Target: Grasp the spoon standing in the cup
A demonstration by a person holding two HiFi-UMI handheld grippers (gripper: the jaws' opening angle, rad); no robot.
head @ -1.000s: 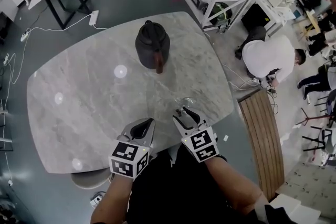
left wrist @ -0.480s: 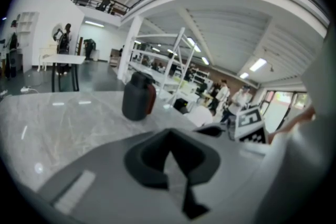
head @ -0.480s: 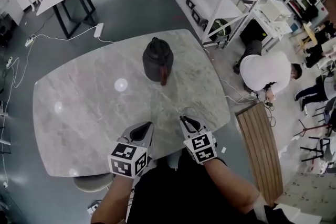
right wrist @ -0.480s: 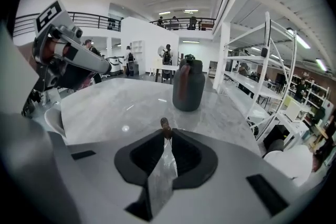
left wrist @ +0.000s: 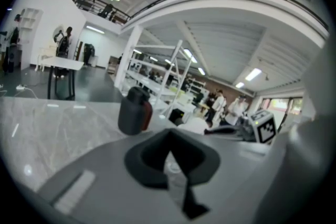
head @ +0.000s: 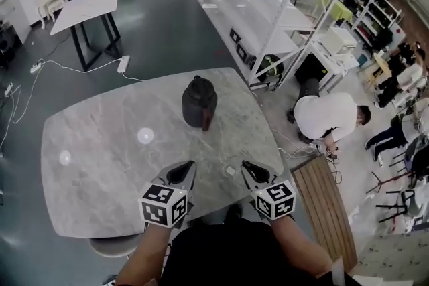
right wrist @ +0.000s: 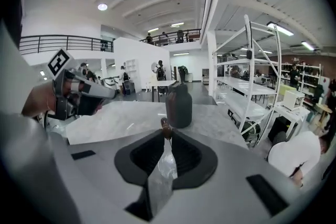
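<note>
A small clear glass cup stands near the front edge of the grey marble table. In the right gripper view the cup shows low between the jaws, and a thin spoon with a brown tip rises from it. My right gripper is shut on that spoon handle; in the head view the right gripper sits just right of the cup. My left gripper rests to the cup's left, its jaws together and holding nothing; the left gripper points toward the kettle.
A black kettle with a brown handle stands mid-table, also seen as the kettle and the kettle. A wooden bench lies right of the table. A person crouches beyond it near metal shelving.
The right gripper's jaws were apart around the cup a second ago and are now shut on the spoon. The head view has pulled back and shifted; the left gripper has hardly moved.
</note>
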